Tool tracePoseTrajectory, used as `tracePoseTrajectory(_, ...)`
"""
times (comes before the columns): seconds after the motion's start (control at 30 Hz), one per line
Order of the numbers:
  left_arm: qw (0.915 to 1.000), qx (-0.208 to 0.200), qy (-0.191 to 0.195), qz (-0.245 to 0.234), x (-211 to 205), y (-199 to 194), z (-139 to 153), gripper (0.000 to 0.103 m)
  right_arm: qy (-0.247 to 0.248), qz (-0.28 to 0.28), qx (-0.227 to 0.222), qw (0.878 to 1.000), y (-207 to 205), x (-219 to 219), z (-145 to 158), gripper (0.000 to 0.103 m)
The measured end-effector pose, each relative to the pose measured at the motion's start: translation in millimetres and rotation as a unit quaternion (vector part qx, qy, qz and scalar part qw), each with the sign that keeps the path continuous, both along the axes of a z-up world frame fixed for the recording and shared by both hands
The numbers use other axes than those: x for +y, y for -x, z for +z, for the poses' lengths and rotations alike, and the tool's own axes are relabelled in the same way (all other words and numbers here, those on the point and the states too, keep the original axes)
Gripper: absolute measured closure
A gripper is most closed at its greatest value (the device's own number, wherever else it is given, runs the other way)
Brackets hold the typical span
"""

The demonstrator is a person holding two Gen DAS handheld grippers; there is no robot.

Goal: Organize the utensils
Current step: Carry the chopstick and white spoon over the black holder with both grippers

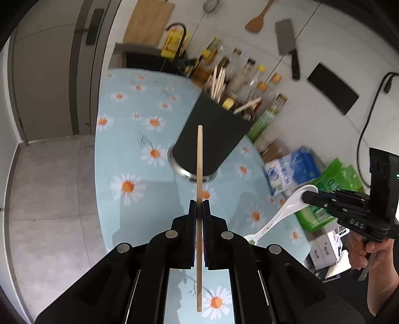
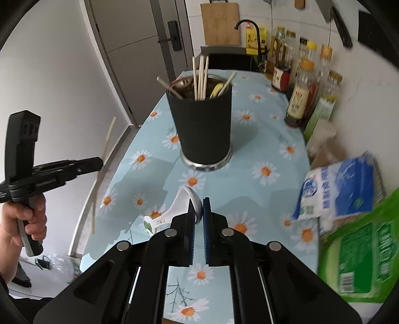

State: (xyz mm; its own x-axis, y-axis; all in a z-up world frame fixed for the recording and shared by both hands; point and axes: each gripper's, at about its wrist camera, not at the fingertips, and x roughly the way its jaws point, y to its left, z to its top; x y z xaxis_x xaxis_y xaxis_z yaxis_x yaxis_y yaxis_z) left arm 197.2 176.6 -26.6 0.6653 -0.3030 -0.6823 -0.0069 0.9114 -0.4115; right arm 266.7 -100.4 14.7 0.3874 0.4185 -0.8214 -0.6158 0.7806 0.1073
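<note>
My left gripper [image 1: 199,203] is shut on a single wooden chopstick [image 1: 199,154] that stands upright between its pads, above the table. The same chopstick [image 2: 108,142] shows at the left of the right wrist view, in the left gripper [image 2: 99,163]. My right gripper [image 2: 199,200] is shut on the bowl of a white ceramic spoon [image 2: 172,211], whose handle sticks out to the left. That spoon [image 1: 279,216] hangs from the right gripper [image 1: 308,195] in the left wrist view. A black utensil holder [image 2: 204,122] [image 1: 212,139] with several chopsticks stands ahead on the table.
The table carries a light blue daisy-print cloth [image 2: 261,189]. Bottles of sauce and oil [image 2: 304,92] line the wall side. A blue-white bag [image 2: 339,189] and a green packet [image 2: 361,254] lie at the right. A cleaver [image 1: 289,47] and a wooden spatula [image 1: 256,20] hang on the wall.
</note>
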Motion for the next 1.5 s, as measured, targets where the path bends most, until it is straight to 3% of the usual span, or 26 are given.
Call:
tracePoseTrajectory(0.27, 0.9971, -0.073, -0.008, -0.02, -6, -7, 36, 0.1, 0.024, 0.023, -0.065, 0.997, -8, 12, 39, 0.096)
tracePoseTrajectory(0.57, 0.9882, -0.151, -0.028, -0.002, -19, -28, 78, 0.1, 0.039, 0.069, -0.114, 0.99, -29, 26, 74, 0.096)
tracePoseTrajectory(0.93, 0.9636, -0.256, -0.052, 0.058, -39, -61, 115, 0.1, 0.037, 0.119, -0.123, 0.985, -84, 31, 101, 0.096)
tracePoseTrajectory(1.23, 0.9475, -0.298, -0.067, 0.094, -52, -84, 130, 0.1, 0.031, 0.146, -0.134, 0.98, -119, 43, 116, 0.096)
tracePoseTrajectory(1.5, 0.9412, -0.309, -0.085, 0.105, -56, -106, 123, 0.1, 0.031, 0.137, -0.125, 0.982, -144, 55, 116, 0.096)
